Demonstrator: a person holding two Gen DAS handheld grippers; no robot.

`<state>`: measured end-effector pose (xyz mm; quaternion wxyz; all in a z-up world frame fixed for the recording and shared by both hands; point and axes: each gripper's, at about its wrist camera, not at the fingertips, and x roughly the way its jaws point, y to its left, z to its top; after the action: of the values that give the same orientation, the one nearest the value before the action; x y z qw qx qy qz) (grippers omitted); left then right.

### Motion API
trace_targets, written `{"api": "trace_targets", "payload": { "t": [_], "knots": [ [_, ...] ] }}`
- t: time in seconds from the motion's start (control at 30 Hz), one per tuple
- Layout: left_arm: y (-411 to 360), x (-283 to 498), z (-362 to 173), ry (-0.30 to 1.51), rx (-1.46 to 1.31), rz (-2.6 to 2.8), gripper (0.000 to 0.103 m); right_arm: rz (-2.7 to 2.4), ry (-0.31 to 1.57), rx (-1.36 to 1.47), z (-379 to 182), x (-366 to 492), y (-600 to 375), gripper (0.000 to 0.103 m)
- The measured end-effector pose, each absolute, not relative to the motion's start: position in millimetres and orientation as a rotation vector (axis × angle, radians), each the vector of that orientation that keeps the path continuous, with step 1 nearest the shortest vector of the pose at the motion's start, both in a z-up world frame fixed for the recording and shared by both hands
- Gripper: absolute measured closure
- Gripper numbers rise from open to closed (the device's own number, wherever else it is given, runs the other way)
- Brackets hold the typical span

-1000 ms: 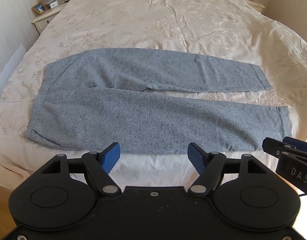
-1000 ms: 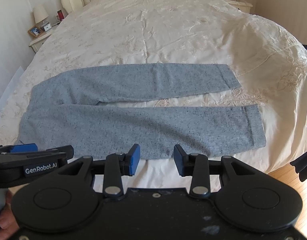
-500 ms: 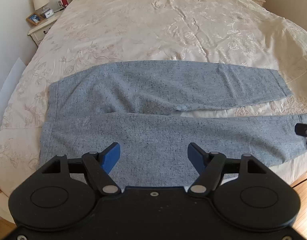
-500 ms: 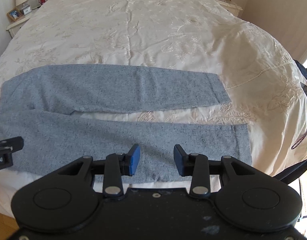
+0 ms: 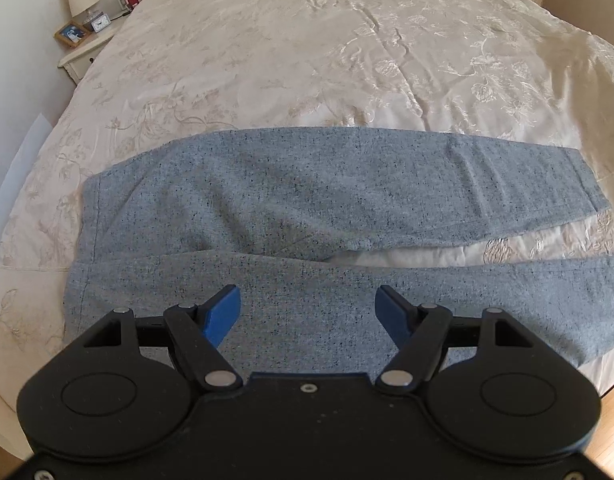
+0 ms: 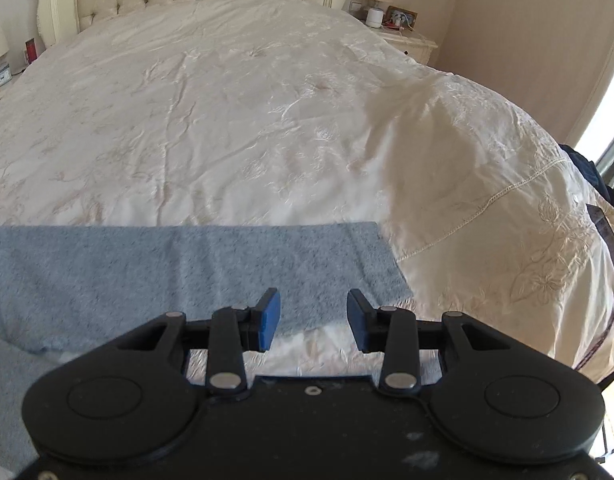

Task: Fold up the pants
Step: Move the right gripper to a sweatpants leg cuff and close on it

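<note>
— Where are the speckled grey-blue knit pants (image 5: 291,216)?

— Flat on the cream embroidered bedspread (image 5: 307,60), ahead of my left tongs (image 5: 308,309), under my right tongs (image 6: 313,314) — both spread apart, gripping nothing.

The right gripper (image 6: 313,322) is open above the end of a leg of the grey pants (image 6: 187,268) on the white bedspread (image 6: 267,120).
</note>
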<state>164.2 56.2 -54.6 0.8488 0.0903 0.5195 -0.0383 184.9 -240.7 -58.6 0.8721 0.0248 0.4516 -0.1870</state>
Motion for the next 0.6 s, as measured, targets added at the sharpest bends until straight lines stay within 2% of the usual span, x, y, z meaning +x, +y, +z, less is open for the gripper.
{"api": "trace_targets", "payload": {
  "t": [0.4, 0.6],
  "knots": [
    [-18.9, 191.7, -80.7, 1.154, 0.122, 0.018, 0.029, -0.273, 1.106, 0.024, -149.3, 287.0, -391.9, 0.068],
    [-41.7, 194.9, -88.7, 1.172, 0.137, 0.045, 0.029, -0.211, 1.123, 0.128, -181.2, 328.5, -441.3, 0.068]
  ]
}}
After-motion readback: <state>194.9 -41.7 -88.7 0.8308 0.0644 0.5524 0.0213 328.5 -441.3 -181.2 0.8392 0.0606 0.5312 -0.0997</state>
